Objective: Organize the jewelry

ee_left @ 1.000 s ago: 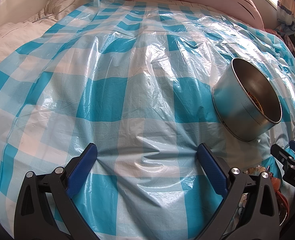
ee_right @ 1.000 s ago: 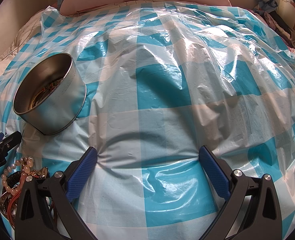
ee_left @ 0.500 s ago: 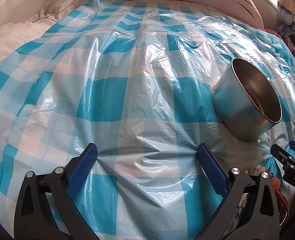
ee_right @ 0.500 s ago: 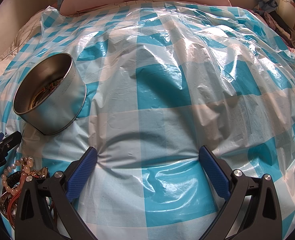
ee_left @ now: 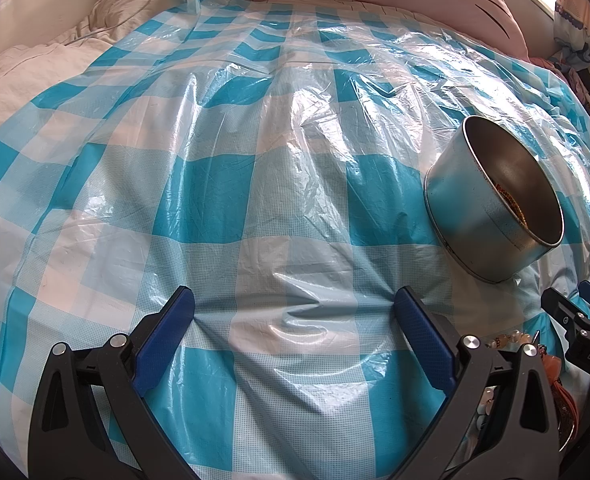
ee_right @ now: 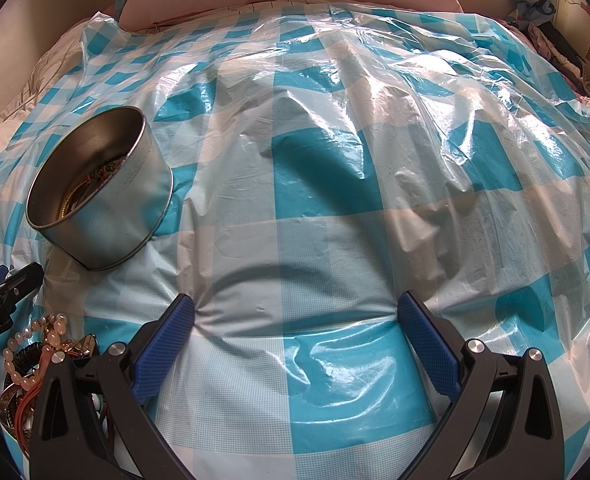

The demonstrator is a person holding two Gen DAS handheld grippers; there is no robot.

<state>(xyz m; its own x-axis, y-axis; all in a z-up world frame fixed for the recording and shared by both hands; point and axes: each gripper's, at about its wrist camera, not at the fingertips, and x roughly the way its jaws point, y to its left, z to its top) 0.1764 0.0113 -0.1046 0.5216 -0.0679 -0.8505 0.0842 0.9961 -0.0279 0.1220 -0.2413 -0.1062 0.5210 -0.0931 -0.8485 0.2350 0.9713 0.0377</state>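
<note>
Jewelry (ee_right: 35,354) lies heaped between my claws, near the tin (ee_right: 99,196) already keeping some. Left claw (ee_left: 293,308) and right claw (ee_right: 295,312) gape wide, empty, ready to gather more.

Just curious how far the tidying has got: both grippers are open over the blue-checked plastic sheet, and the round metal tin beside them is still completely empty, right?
Not quite. The round metal tin is not empty: the right wrist view shows gold and beaded jewelry already lying inside it. The rest holds: the left gripper and the right gripper are open over the blue-checked plastic sheet, with the tin beside them.
</note>
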